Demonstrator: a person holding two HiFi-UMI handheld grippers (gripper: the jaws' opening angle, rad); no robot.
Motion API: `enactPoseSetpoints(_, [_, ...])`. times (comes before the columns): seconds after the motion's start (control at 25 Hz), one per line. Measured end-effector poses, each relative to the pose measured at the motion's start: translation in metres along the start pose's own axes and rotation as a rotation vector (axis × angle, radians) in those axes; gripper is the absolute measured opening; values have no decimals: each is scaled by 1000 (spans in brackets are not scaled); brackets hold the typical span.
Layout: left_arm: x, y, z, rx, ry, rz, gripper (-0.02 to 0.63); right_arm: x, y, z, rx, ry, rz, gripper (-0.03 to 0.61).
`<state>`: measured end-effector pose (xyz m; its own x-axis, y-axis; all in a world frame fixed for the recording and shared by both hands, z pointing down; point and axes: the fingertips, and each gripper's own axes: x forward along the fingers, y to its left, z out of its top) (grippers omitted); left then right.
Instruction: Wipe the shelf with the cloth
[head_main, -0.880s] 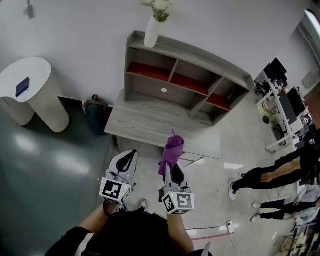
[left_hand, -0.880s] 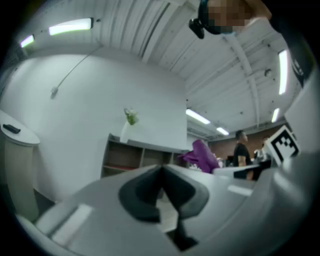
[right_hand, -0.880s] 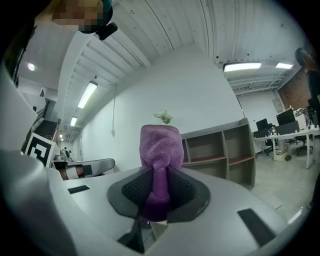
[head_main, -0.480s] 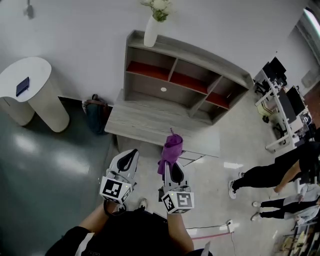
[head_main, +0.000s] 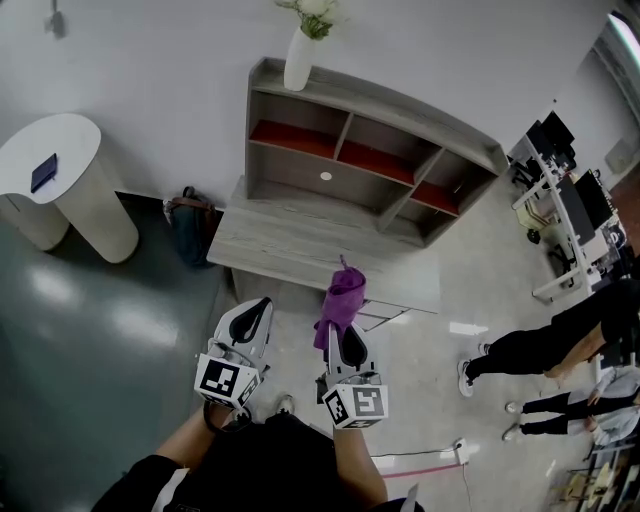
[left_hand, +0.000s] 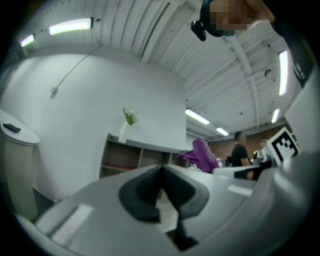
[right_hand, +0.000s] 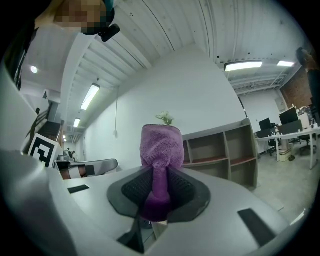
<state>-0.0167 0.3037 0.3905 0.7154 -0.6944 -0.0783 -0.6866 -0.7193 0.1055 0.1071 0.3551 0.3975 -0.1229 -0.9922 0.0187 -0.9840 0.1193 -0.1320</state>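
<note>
Left gripper (head_main: 262, 303) and right gripper (head_main: 340, 330): pale grey moulded shells, tapered to the tip. Black ribbed pads (right_hand: 131, 189) are fitted inside. A white cube (head_main: 226, 381) with black square markers is mounted behind each, lower centre. A black top (head_main: 270, 465) is worn.

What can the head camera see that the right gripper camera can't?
Only the head view shows the round white table and the bag beside the shelf. Only the right gripper view shows the ceiling lights. Both show the purple cloth pinched in the right gripper, the shelf, and the vase on top.
</note>
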Motion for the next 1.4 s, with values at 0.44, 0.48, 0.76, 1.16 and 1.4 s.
enactPoseSetpoints(0.44, [34, -19, 3, 18, -18, 69, 3, 10, -42, 12, -15, -19, 55, 71])
enactPoseSetpoints(0.48, [37, -21, 3, 25, -16, 76, 3, 11, -47, 12, -17, -17, 61, 71])
enactPoseSetpoints(0.76, [54, -16, 3, 36, -22, 117, 3, 33, -60, 7, -13, 2, 92, 71])
enactPoseSetpoints(1.16, [98, 53, 13, 41, -45, 110, 3, 107, -51, 8, -20, 4, 87, 71])
enactPoseSetpoints(1.4, [124, 116, 13, 22, -30, 63, 3, 173, -35, 4, -32, 12, 47, 71])
